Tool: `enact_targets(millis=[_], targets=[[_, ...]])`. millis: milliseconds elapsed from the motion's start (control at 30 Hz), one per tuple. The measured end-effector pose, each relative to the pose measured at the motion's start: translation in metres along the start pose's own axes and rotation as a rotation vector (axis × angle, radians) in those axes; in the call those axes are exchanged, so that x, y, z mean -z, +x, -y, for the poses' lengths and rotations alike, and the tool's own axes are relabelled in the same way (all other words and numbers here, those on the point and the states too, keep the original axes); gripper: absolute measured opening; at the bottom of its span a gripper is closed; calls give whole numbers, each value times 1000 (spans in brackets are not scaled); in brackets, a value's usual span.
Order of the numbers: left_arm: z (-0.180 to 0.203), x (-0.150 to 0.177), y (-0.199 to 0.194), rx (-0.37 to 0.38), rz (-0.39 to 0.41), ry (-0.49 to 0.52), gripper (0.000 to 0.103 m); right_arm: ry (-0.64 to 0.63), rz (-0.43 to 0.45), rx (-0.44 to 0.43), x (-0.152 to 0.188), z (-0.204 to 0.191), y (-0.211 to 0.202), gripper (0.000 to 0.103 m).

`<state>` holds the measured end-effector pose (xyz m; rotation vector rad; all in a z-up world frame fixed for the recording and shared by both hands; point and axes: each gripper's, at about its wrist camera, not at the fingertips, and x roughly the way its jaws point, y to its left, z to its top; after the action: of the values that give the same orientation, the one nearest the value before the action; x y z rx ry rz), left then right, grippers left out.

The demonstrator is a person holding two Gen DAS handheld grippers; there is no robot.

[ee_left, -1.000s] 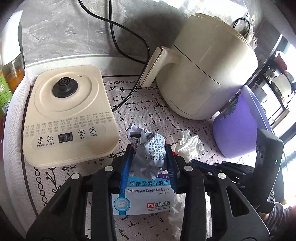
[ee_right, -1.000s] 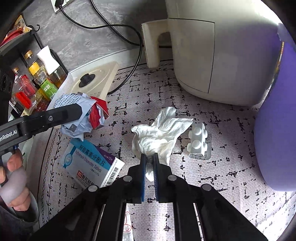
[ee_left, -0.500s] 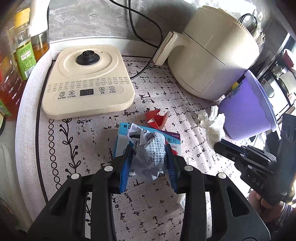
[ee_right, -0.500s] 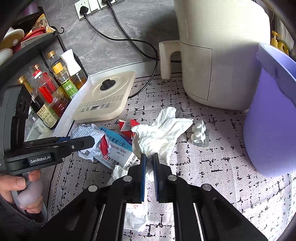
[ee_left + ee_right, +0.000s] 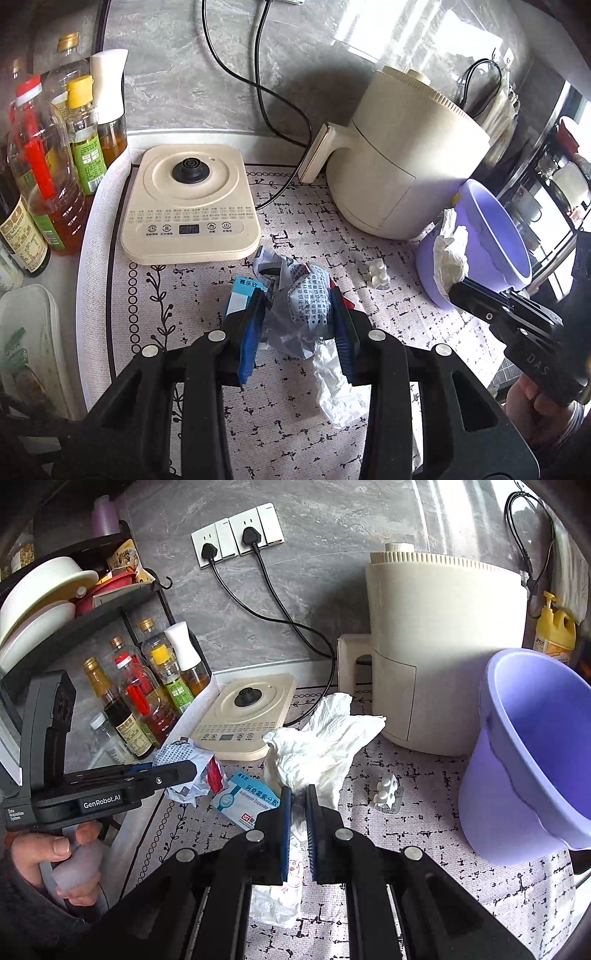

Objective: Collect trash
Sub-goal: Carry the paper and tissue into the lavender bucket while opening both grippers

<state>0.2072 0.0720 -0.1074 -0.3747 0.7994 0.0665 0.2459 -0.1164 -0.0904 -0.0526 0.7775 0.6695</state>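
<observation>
A crumpled wrapper (image 5: 301, 306) was clamped by the left gripper (image 5: 297, 325), a tissue (image 5: 321, 746) by the right gripper (image 5: 297, 812), beside the bucket (image 5: 535, 746).

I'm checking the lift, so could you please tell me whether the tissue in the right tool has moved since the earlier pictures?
Yes. The tissue has risen off the mat, clamped in the right tool, now level with the purple bucket.

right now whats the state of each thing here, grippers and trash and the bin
left gripper: shut on the crumpled leaflet, lifted off the mat
right gripper: shut on the white tissue, lifted
purple bin: upright, open, inside not fully visible
medicine box: lying flat on the mat
blister pack: lying on the mat near the bin
second tissue: lying crumpled on the mat
wall plugs: both plugged in
</observation>
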Motion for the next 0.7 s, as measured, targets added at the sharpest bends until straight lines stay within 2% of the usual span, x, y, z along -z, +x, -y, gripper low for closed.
enact_targets(millis=[367, 700], targets=[[59, -29, -18, 16, 84, 57, 36, -15, 98, 4, -19, 34, -52, 9], [125, -41, -8, 38, 115, 106, 36, 9, 144, 41, -27, 95, -88, 9]])
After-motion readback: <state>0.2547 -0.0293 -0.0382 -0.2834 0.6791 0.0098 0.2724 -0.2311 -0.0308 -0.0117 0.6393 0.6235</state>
